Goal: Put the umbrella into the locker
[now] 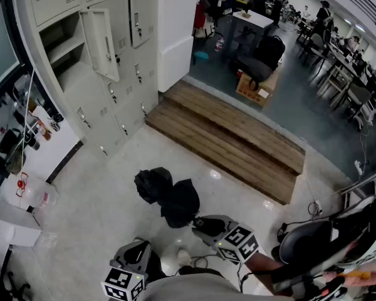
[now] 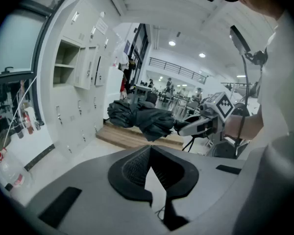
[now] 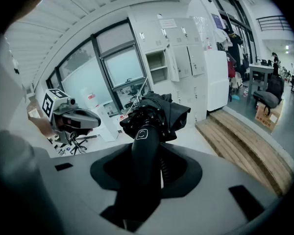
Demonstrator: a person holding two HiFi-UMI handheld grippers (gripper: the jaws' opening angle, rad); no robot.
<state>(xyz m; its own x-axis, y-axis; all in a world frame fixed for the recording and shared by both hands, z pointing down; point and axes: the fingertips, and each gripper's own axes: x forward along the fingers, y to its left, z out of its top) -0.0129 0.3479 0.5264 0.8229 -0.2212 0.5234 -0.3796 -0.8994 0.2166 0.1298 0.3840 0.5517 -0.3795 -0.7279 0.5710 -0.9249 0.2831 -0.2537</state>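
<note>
A black folded umbrella (image 1: 169, 196) hangs low over the pale floor, canopy loose and bunched. My right gripper (image 1: 203, 223) is shut on its handle (image 3: 144, 151); in the right gripper view the canopy (image 3: 159, 114) sticks out past the jaws. The left gripper (image 1: 135, 256) is beside it, lower left, shut and holding nothing, its jaw tips meeting (image 2: 149, 148). From the left gripper view I see the umbrella (image 2: 142, 115) held by the right gripper (image 2: 186, 126). The grey locker bank (image 1: 113, 99) stands at the upper left with one door (image 1: 103, 42) swung open on an empty compartment (image 1: 66, 49).
A wooden step platform (image 1: 238, 137) runs diagonally ahead. A white cabinet (image 1: 175, 36) stands beside the lockers. A water jug (image 1: 34, 193) and shelves of clutter are at the left. A black office chair (image 1: 326, 237) and floor cables sit at the lower right.
</note>
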